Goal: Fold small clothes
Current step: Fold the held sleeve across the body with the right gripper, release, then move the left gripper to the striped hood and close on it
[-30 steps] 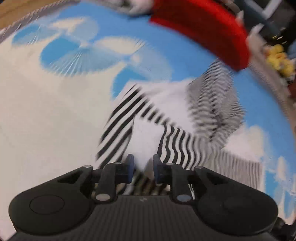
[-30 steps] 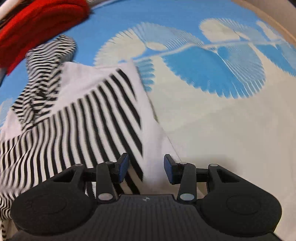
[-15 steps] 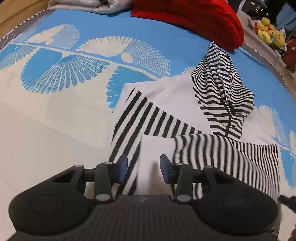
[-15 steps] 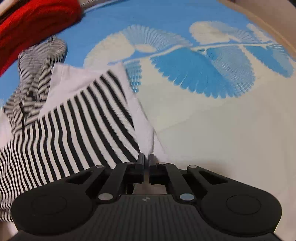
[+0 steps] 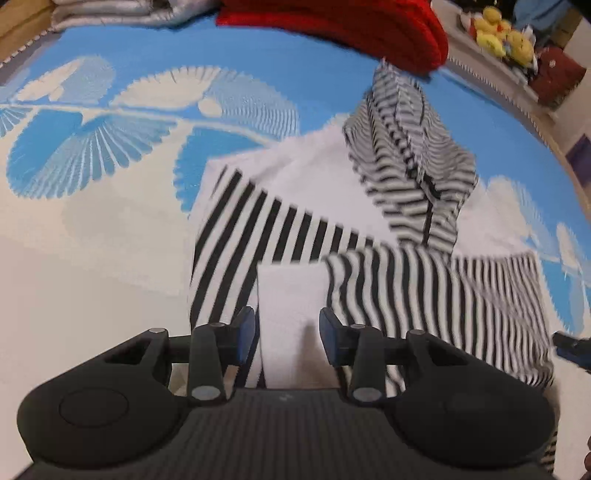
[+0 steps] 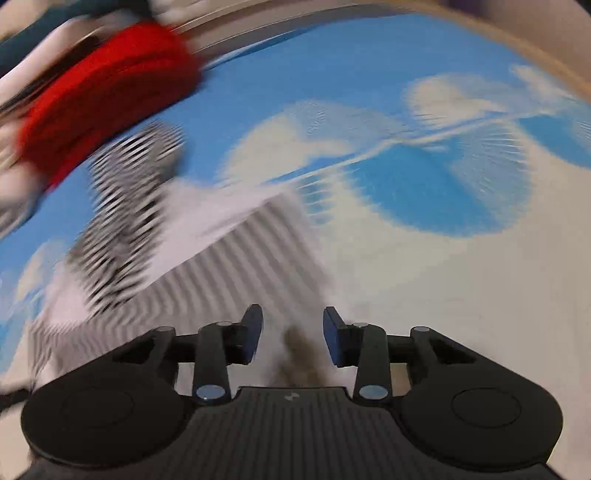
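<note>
A small black-and-white striped hooded top lies flat on the bed, its hood toward the far right and a sleeve folded across the body. Over the white folded part at the top's near edge hangs my left gripper. Its jaws stand apart, the white cloth lies between them, and the pads do not press on it. In the blurred right wrist view, my right gripper hovers over the garment's near corner. Its jaws are opening, and no cloth is caught between them.
The bed sheet is blue and cream with fan shapes. A red cushion lies behind the hood, also seen as the red cushion at upper left. A folded grey blanket sits at the back, yellow plush toys beyond the bed's right edge.
The right jaws closed at the garment's corner, then parted again as the gripper lifted, blurring its view. The left jaws widened and the gripper sank closer to the white fold.
</note>
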